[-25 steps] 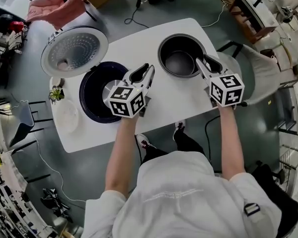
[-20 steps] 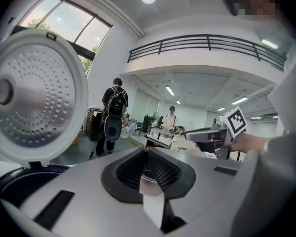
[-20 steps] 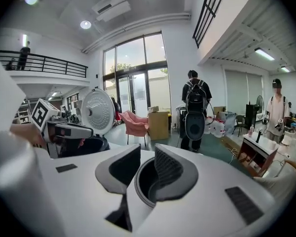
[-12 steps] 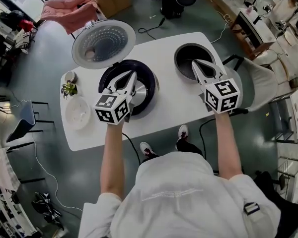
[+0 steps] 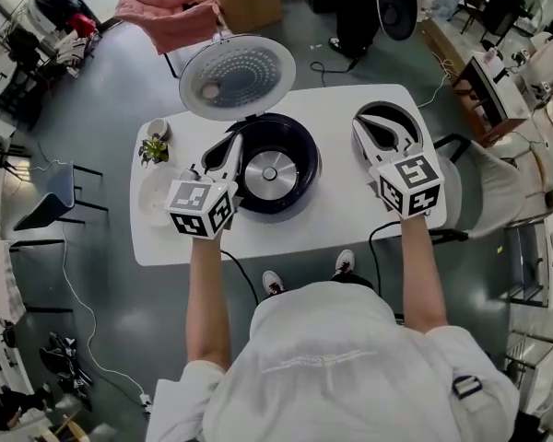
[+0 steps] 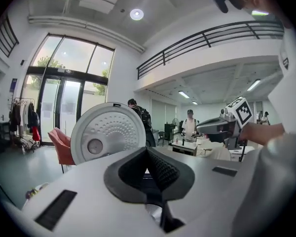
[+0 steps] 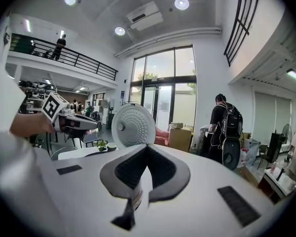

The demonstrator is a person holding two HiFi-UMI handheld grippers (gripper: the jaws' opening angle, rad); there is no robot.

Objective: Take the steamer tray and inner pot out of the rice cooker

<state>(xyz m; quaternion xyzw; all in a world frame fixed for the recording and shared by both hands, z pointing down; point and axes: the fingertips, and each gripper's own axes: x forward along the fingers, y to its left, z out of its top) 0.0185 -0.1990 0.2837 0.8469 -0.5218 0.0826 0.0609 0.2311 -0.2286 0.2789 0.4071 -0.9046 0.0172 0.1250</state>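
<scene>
**Both grippers closed and empty; pot and tray sitting out on the table**

The inner pot is standing on the white table, to the right of the rice cooker and apart from it. In the head view the right gripper is overlapping the pot's left side and hiding much of it. The right gripper view is showing this gripper's jaws with their tips pressed together. They have just been closing, and nothing is sitting between them.

The steamer tray is lying at the table's left end, just left of the left gripper. That gripper's cube is covering the tray's right edge. The left gripper's tips are reaching over the cooker's left rim. In the left gripper view its jaws are also meeting, with nothing in their grip.

The pot is round, dark and smooth-walled. The tray is looking like a pale, shallow, round dish. The cooker's body is a dark ring, with a shiny metal disc lying bare at the bottom. Its lid is standing open, a silvery circle dotted with rings of small dimples. The jaw pads are dark with a fine ribbed texture, set in smooth white shells.

Each gripper's cube is carrying black-and-white square marker patterns. A small potted plant is standing near the tray.
</scene>
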